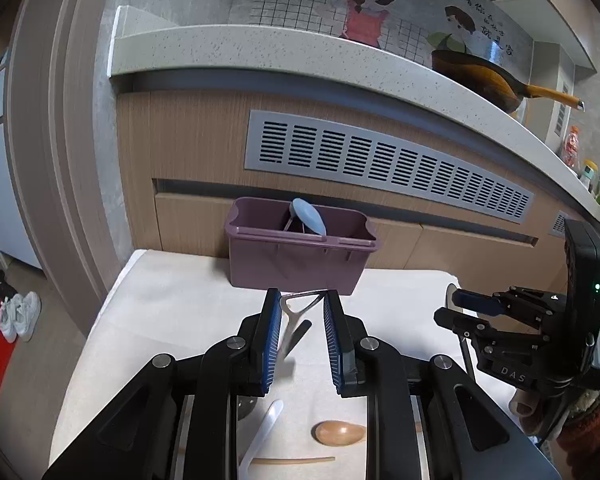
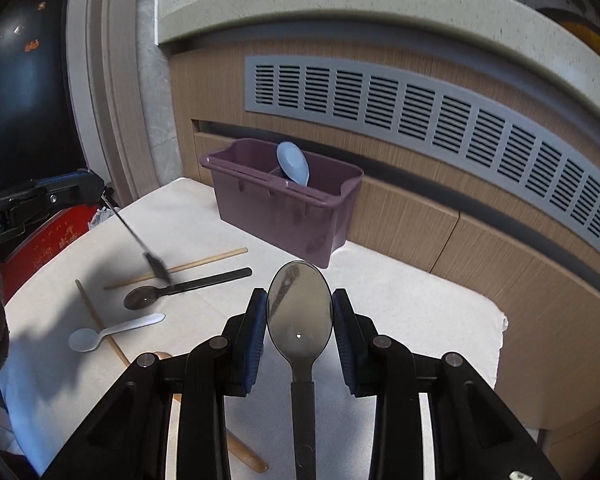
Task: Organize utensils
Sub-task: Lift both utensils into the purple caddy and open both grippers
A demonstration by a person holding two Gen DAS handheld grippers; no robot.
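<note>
Right wrist: black spoon (image 2: 300, 316) bowl clamped between the jaws, handle trailing back.

Thin metal utensil (image 2: 138, 238) hanging from left gripper (image 2: 96, 190): lower end motion-blurred, type unclear; dark grey plastic spoon (image 2: 300, 316): handle cut off by bottom edge; light-blue spoon (image 1: 310, 216): handle hidden inside purple plastic caddy (image 1: 296, 260); wooden spoon (image 1: 340, 432) partly behind the jaws.

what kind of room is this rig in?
Most likely a home kitchen. A speckled stone countertop runs over wood-grain cabinet fronts with a grey vent grille, a wooden-handled pan sits on the counter, and a purple utensil caddy stands on the cloth-covered table.
</note>
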